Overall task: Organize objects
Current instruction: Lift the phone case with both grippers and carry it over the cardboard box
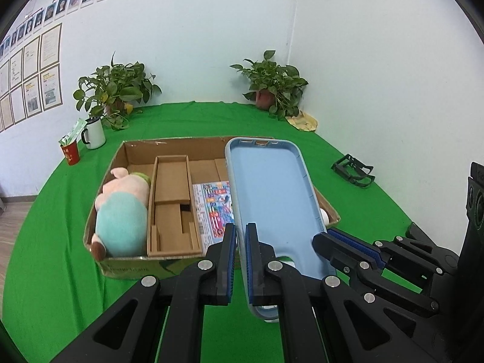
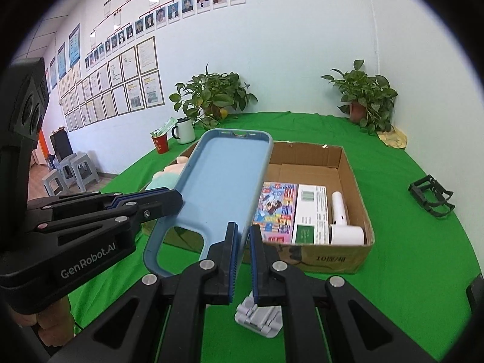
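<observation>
A light blue phone case (image 1: pixel 272 196) hangs above the near edge of an open cardboard box (image 1: pixel 169 143), held between both grippers. My left gripper (image 1: pixel 240 228) is shut on the case's left rim. My right gripper (image 1: pixel 323 237) comes in from the right and pinches the opposite rim. In the right wrist view the right gripper (image 2: pixel 243 228) is shut on the phone case (image 2: pixel 220 181), and the left gripper (image 2: pixel 177 196) clamps its far side. The box (image 2: pixel 332 257) holds a plush toy (image 1: pixel 121 211), a colourful booklet (image 2: pixel 276 208), a white-and-green carton (image 2: pixel 311 214) and a white hair dryer (image 2: pixel 341 214).
A grey folded stand (image 2: pixel 258 317) lies on the green cloth (image 1: pixel 60 242) under the case. A white mug (image 1: pixel 94 133) and a red cup (image 1: pixel 70 152) stand at the back left, with potted plants (image 1: pixel 272 87) by the wall. A black frame (image 1: pixel 354 171) lies at the right.
</observation>
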